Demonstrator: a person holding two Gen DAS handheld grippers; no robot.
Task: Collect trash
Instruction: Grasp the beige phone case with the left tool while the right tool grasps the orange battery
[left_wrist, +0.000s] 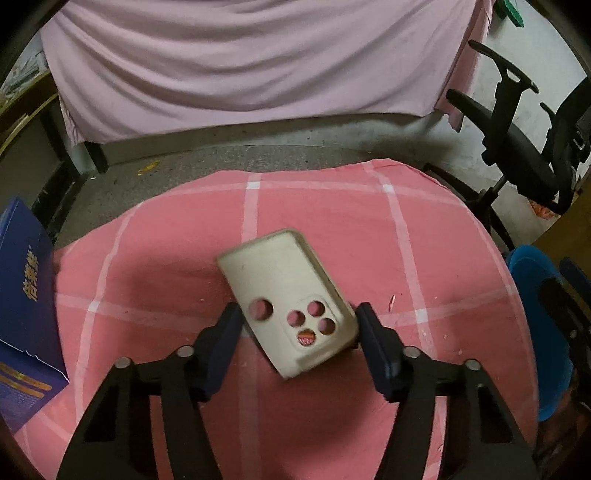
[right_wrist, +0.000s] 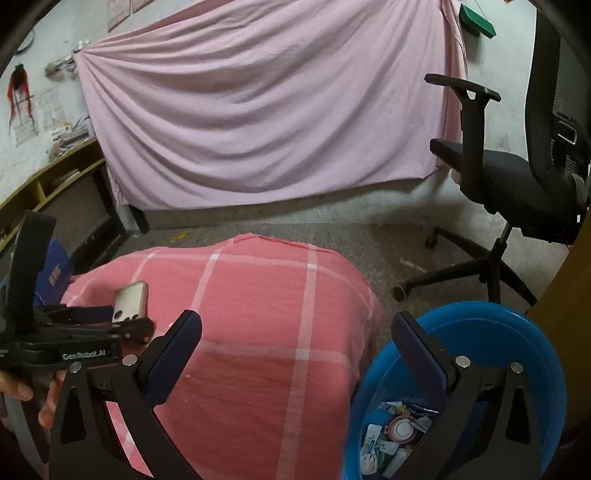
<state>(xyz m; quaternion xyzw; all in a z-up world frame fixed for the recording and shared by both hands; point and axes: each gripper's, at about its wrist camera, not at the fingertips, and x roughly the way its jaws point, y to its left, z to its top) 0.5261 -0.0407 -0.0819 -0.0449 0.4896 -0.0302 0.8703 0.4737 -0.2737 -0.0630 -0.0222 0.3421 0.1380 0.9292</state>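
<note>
On the pink cloth (left_wrist: 424, 240), left fingers (left_wrist: 300, 326) gripping phone case (left_wrist: 284, 295), right fingers (right_wrist: 295, 334) open, blue bin (right_wrist: 517, 332) trash seen only from right.

Big pink sheet (left_wrist: 240, 74) at the back, hung wide and full of folds. In front of it, grey floor (right_wrist: 332, 229). Pink cloth (left_wrist: 332, 221) with pale crossing stripes, spread over a rounded top. Black chair (right_wrist: 498, 173) on wheels, off to the right on the floor. Dark blue box (left_wrist: 22, 295) with yellow writing at the cloth's left edge. Wooden shelf (right_wrist: 55, 184) by the left wall, with messy papers (right_wrist: 70, 133) on top. Red thing (right_wrist: 18, 88) hung on that wall. Green thing (right_wrist: 476, 20) up high at the sheet's right corner.
</note>
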